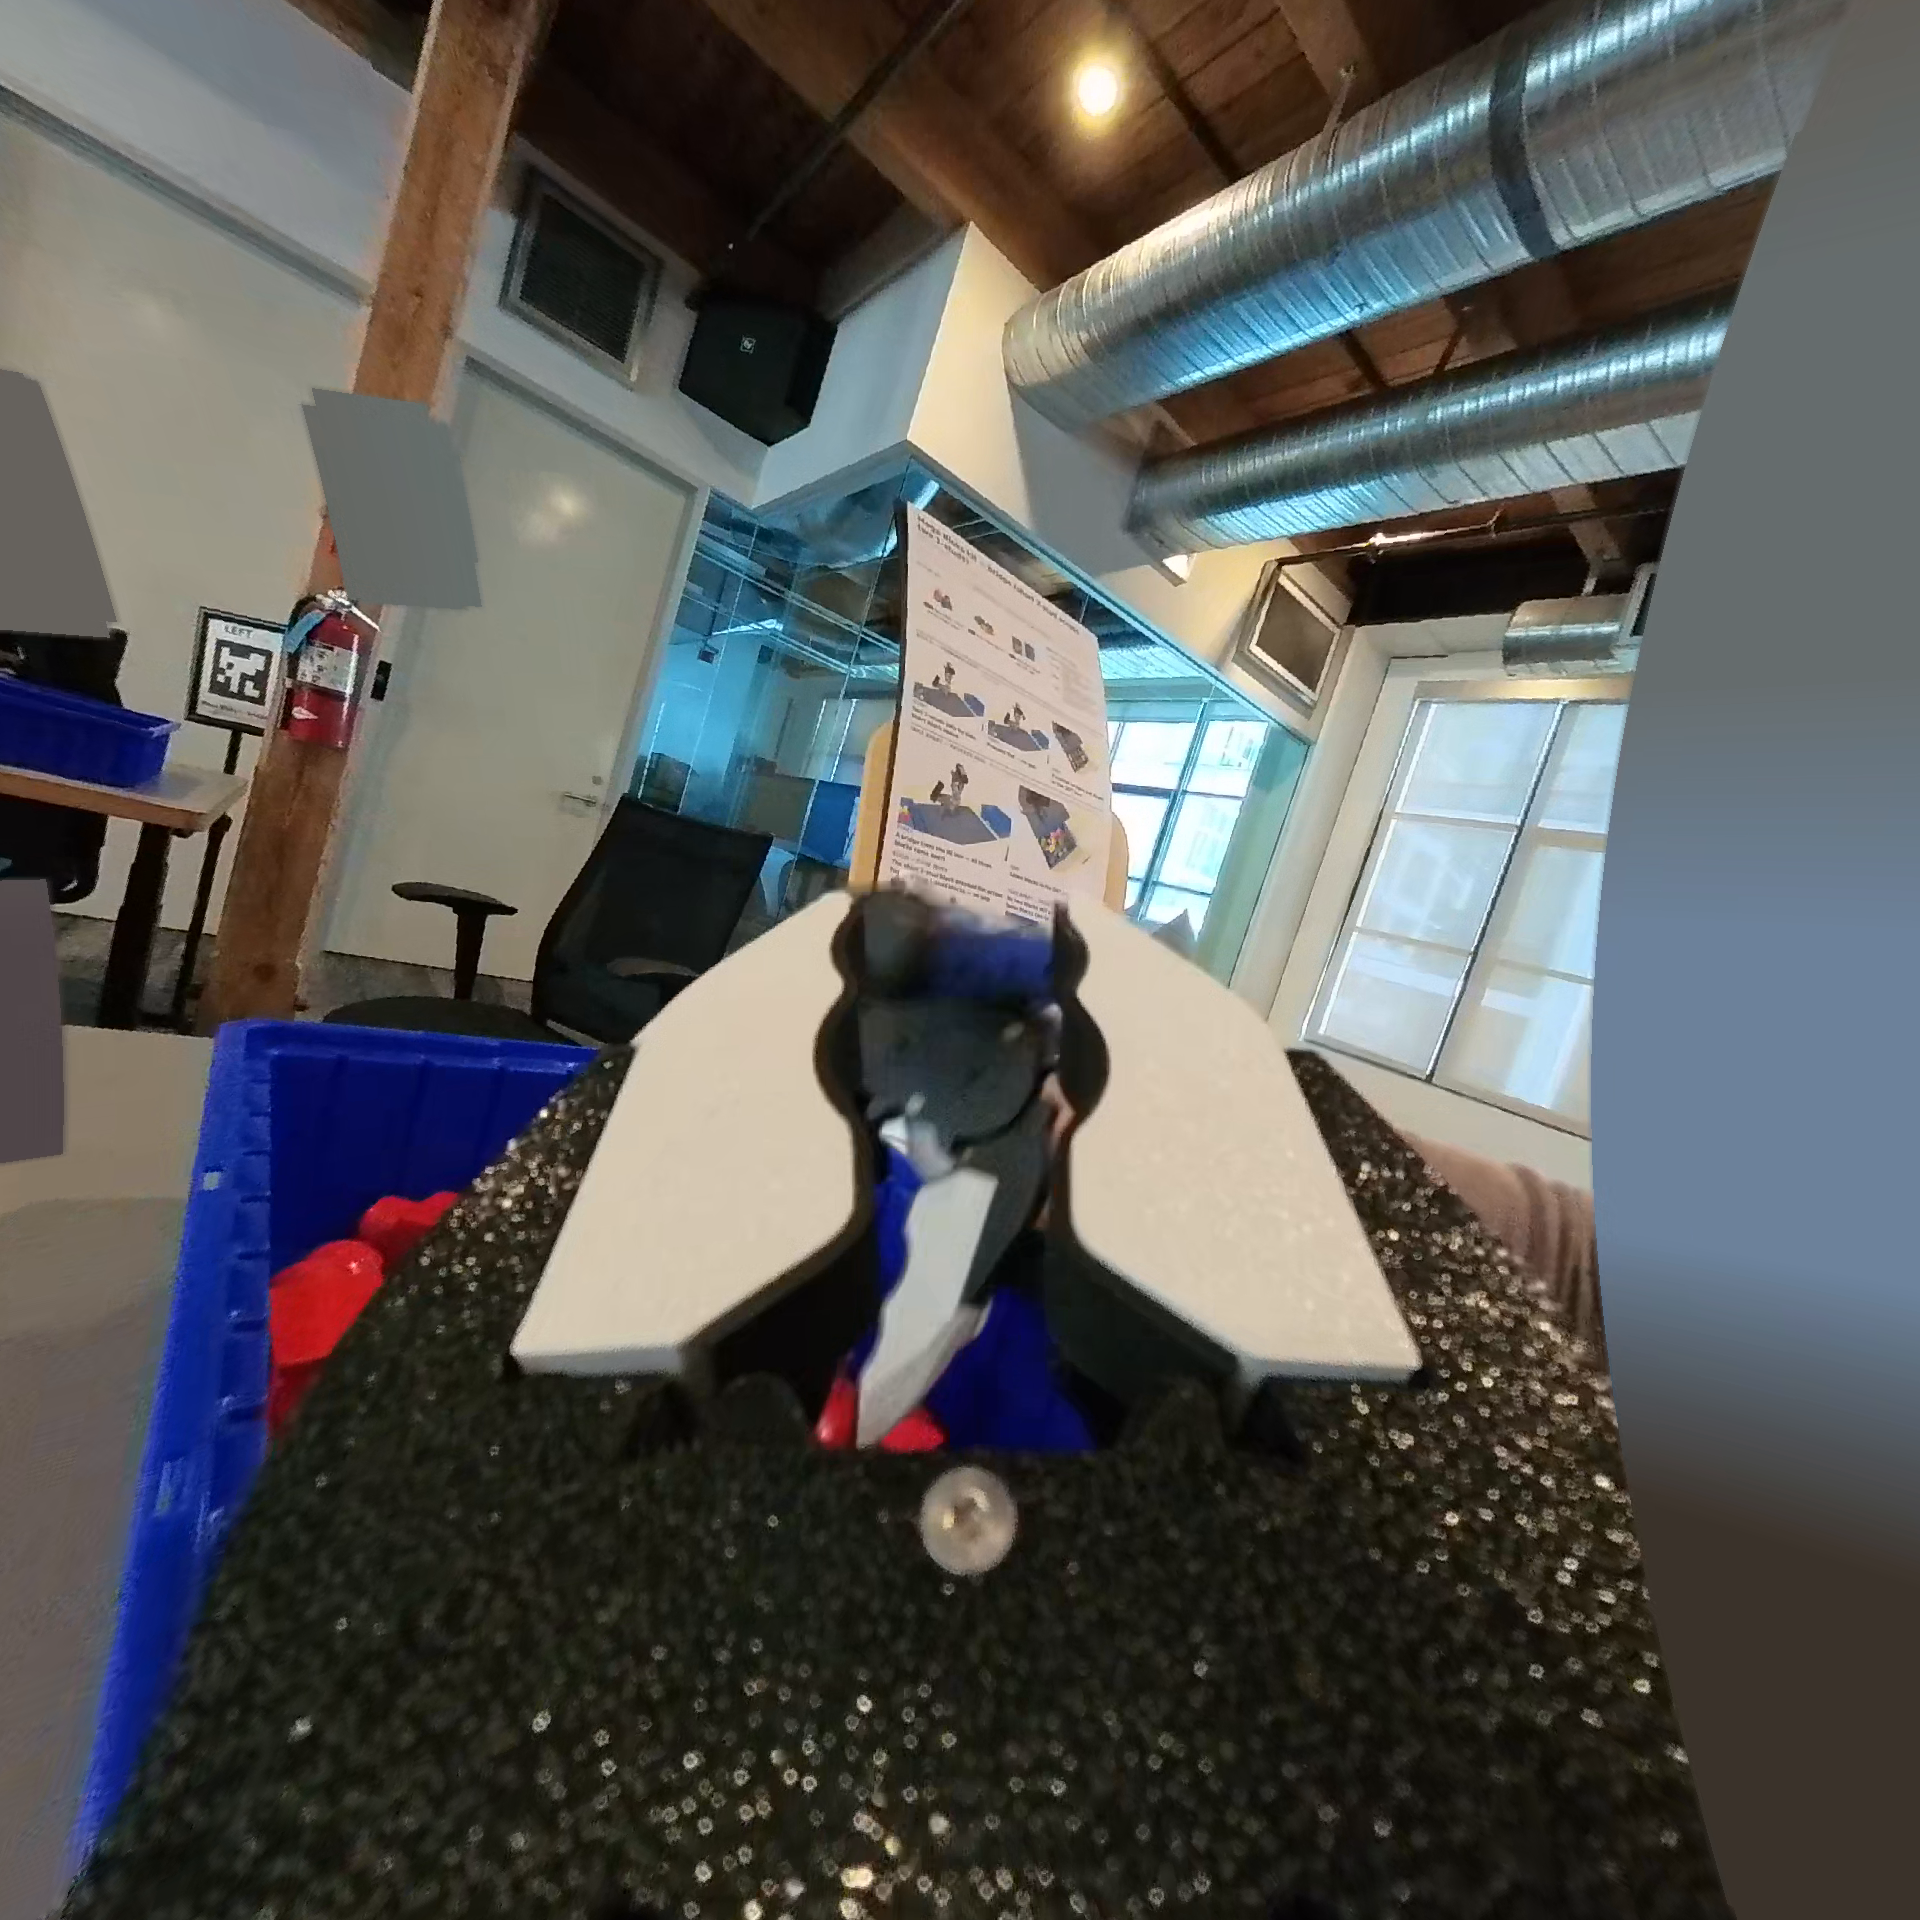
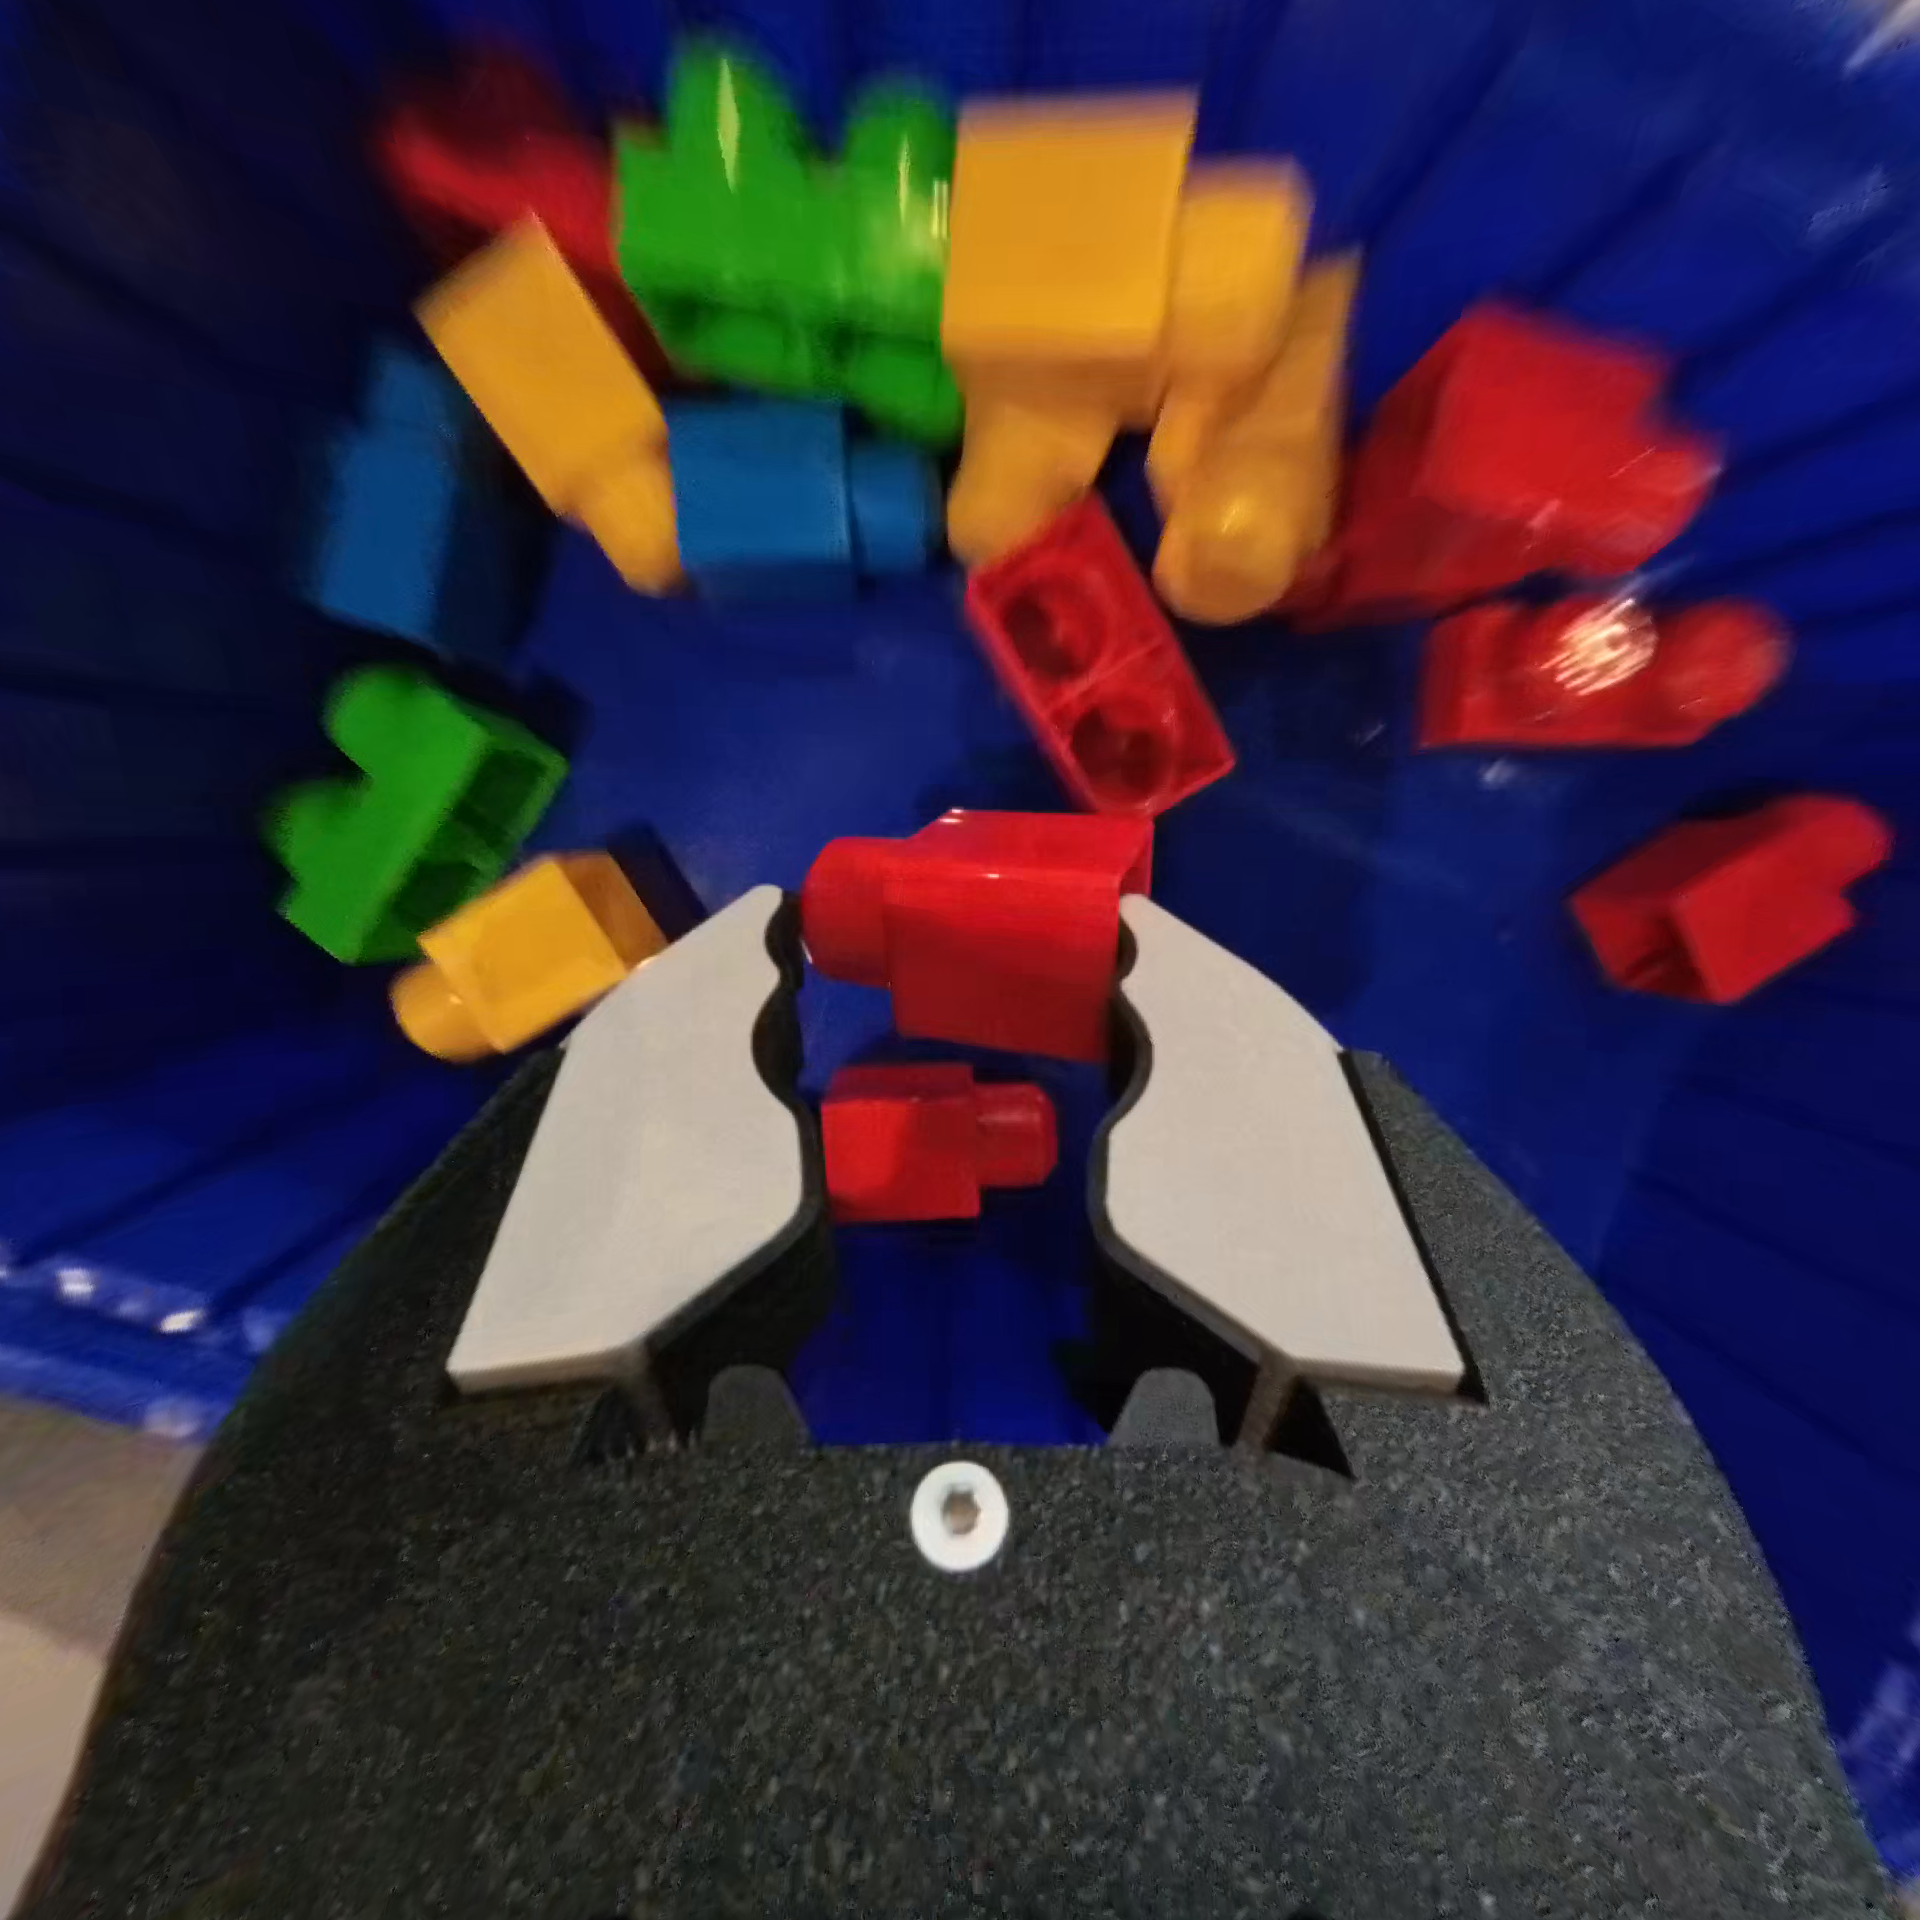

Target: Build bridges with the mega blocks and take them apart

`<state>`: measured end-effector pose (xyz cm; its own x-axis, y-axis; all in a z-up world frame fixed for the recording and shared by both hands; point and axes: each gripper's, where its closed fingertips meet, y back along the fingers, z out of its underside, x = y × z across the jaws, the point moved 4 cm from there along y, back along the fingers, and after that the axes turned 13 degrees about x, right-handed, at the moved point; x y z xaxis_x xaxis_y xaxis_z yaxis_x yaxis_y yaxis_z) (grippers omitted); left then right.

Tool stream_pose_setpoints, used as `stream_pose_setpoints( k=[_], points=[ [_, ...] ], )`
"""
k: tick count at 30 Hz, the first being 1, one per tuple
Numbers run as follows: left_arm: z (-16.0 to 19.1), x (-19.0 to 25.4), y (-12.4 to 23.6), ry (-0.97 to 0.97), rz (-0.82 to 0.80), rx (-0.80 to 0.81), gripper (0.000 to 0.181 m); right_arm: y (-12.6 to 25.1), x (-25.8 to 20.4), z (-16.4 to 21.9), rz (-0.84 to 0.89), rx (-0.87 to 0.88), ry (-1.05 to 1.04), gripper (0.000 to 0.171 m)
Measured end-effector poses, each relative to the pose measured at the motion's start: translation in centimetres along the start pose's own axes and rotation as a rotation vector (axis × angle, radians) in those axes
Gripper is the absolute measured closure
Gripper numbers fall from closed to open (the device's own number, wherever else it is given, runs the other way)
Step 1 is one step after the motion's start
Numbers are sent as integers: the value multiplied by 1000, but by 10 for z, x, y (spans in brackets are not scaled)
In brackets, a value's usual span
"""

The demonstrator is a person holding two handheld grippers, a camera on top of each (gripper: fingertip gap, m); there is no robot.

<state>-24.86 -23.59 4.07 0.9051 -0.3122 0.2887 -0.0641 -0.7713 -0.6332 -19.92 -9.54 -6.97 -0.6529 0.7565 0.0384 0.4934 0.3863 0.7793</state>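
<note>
My right gripper [image 2: 951, 925] reaches down into a blue bin [image 2: 208, 1143] and is shut on a red mega block [image 2: 987, 935], which lies sideways between its fingertips with its stud to the left. A small red block [image 2: 914, 1143] lies below it on the bin floor. Loose yellow [image 2: 1060, 239], green [image 2: 769, 249], blue [image 2: 769, 488] and other red blocks [image 2: 1101, 655] are blurred around it. My left gripper [image 1: 956, 914] hovers over the same blue bin [image 1: 239, 1247], jaws partly apart with nothing held. The right gripper [image 1: 935, 1247] shows through the gap. Red blocks [image 1: 332, 1309] lie in the bin.
In the left wrist view, an instruction sheet on a wooden stand [image 1: 997, 727] is behind the bin. Black office chairs [image 1: 644, 935], a wooden post [image 1: 416, 312] and a desk with another blue tray [image 1: 83, 727] are farther off. Pale tabletop [image 1: 94, 1351] shows left of the bin. My hands' fingertips stand some 20 cm from each other.
</note>
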Motion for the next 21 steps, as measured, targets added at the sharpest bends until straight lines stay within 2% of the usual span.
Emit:
stream_pose_setpoints(
  k=[4,8,11,14,18,21],
  points=[
    [2,6,-2,-64,7,-26,145,68,-19,-47,288,373,159,115],
    [8,16,-7,-140,27,-61,137,114,-65,-67,498,641,408,115],
    [14,30,-11,-134,72,-82,124,119,-86,-61,585,634,552,115],
    [25,45,-17,-85,125,-131,110,115,-98,-55,584,583,701,114],
    [45,62,-22,-16,183,-250,98,115,-115,-54,504,596,789,115],
    [52,78,-23,45,240,-313,96,116,-130,-55,414,655,840,116]
  ],
)
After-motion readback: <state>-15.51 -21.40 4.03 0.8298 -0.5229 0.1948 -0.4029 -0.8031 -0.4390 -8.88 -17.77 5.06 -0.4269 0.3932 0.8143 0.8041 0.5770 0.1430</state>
